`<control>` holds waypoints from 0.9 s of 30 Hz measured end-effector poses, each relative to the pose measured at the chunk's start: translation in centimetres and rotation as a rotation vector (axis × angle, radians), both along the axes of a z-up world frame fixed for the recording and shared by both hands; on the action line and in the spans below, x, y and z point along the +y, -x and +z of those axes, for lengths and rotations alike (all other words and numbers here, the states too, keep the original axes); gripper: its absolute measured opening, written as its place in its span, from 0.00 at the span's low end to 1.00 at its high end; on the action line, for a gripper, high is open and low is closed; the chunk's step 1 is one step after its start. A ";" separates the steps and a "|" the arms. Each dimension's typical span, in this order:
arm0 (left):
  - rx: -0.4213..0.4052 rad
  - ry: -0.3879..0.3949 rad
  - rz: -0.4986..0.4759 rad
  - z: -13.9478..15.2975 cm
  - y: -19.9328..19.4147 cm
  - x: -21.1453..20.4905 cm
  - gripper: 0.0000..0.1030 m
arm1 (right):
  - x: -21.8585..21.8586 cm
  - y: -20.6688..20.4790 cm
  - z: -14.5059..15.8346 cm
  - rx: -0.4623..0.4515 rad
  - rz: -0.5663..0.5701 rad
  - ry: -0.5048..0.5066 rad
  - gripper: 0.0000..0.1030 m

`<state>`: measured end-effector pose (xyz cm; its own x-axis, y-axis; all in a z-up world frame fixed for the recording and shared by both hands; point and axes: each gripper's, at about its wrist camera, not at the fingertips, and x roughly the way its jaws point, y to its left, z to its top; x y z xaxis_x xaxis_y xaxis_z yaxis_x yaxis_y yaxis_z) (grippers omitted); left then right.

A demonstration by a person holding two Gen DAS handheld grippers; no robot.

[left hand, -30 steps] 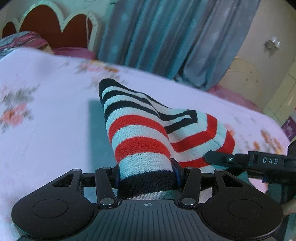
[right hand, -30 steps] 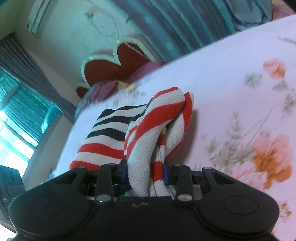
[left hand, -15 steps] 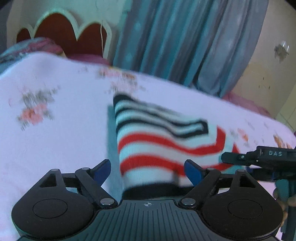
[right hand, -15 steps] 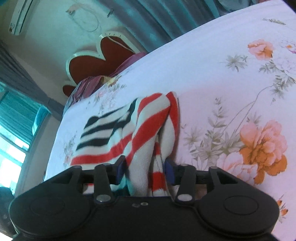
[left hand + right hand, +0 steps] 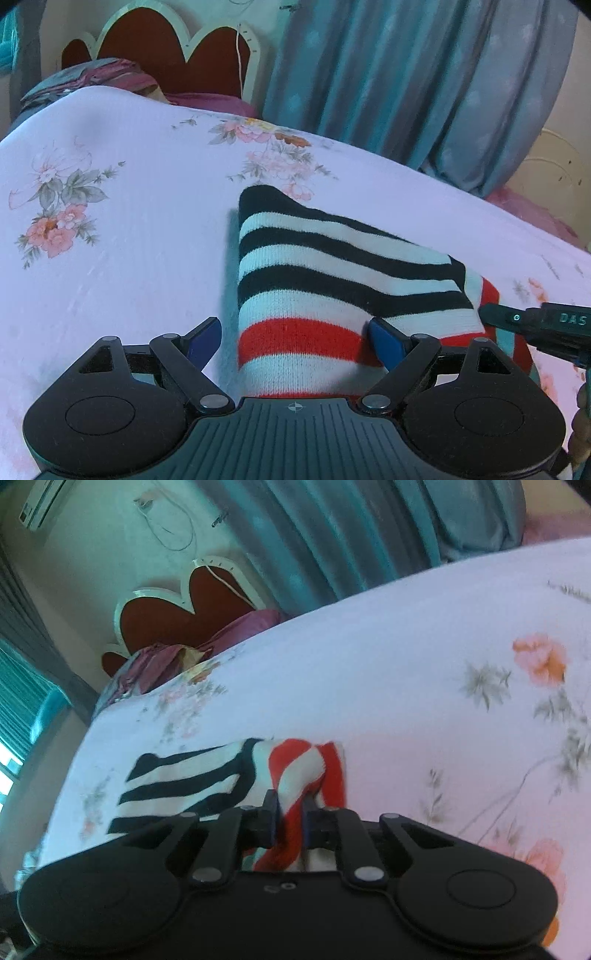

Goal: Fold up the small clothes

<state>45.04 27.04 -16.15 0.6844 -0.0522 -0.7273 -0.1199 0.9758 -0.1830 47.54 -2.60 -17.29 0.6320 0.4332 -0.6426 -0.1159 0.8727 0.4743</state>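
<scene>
A small knitted garment (image 5: 332, 258) with black, white and red stripes lies folded on the flowered bed sheet (image 5: 129, 221). My left gripper (image 5: 293, 326) stands open astride its near red-striped end. The left finger is clear of the cloth and the right one rests against it. In the right wrist view the same garment (image 5: 184, 775) lies to the left, and its bunched red-and-white edge runs between my right gripper's (image 5: 290, 805) jaws, which are closing on it with the pads pressing the cloth. The right gripper's tip (image 5: 535, 325) also shows at the garment's right corner.
The white sheet spreads wide to the left and far side. A scalloped red headboard (image 5: 166, 48) and purple pillows (image 5: 92, 74) sit at the bed's head. Blue-grey curtains (image 5: 406, 74) hang behind the far edge.
My left gripper opened and let go of the garment's end, which now lies flatter. The right gripper's jaws widened briefly, then closed tight on the red-and-white edge. Both hands shifted a little.
</scene>
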 end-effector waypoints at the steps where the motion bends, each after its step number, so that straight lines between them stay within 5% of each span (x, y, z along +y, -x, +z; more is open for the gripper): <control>1: 0.003 -0.003 -0.001 0.0 0.0 -0.1 0.83 | -0.1 -0.1 -0.4 0.011 -0.008 0.009 0.11; 11: -0.028 -0.010 -0.050 2.6 5.6 -0.1 0.83 | -0.3 3.7 2.7 -0.021 0.003 0.004 0.25; 17: 0.002 -0.003 -0.063 1.6 8.6 0.0 0.83 | 0.1 8.3 2.5 0.029 0.033 0.003 0.30; 27: 0.027 0.002 -0.072 1.7 9.5 -0.2 0.83 | 1.5 10.4 2.3 -0.001 -0.007 0.150 0.23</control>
